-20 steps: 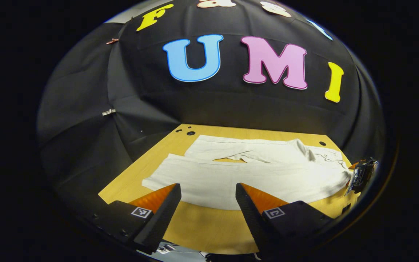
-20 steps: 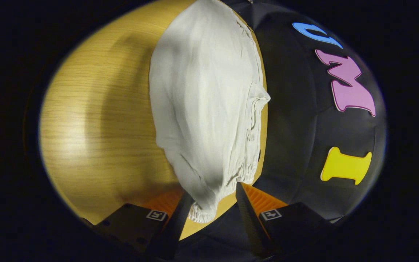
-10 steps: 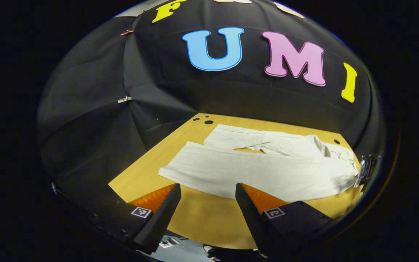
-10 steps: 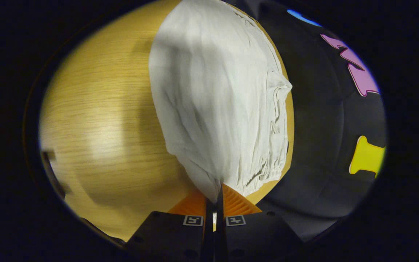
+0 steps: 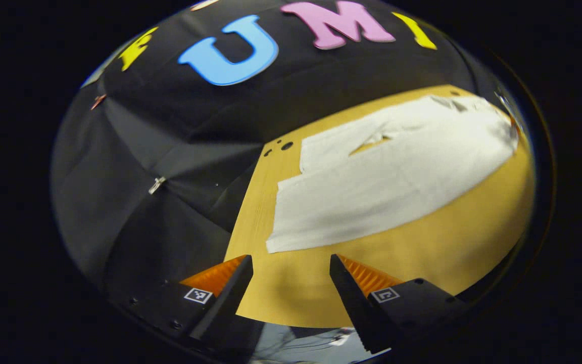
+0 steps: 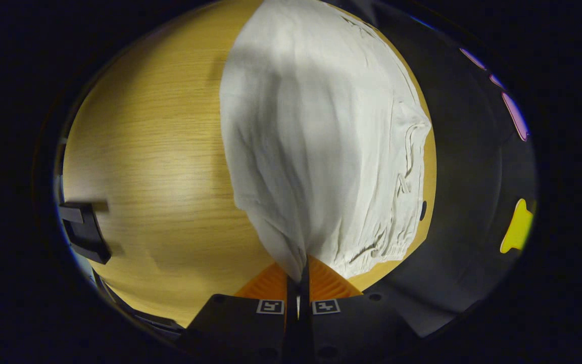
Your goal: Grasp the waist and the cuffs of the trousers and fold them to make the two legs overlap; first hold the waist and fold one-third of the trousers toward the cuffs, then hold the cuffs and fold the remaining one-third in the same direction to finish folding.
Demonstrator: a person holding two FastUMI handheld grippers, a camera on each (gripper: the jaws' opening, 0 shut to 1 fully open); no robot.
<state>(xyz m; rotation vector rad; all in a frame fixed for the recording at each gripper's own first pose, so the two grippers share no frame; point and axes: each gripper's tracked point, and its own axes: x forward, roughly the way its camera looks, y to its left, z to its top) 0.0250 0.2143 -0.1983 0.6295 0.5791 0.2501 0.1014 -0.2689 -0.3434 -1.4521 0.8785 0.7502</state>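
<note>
Left gripper view — your left gripper (image 5: 291,270) hangs over bare tabletop (image 5: 422,253), fingers spread, just short of the cuffs; the trousers (image 5: 387,172) lie flat, legs side by side. Right gripper view — your right gripper (image 6: 298,275) pinches the waist (image 6: 296,258), fingers pressed together on cloth.
</note>
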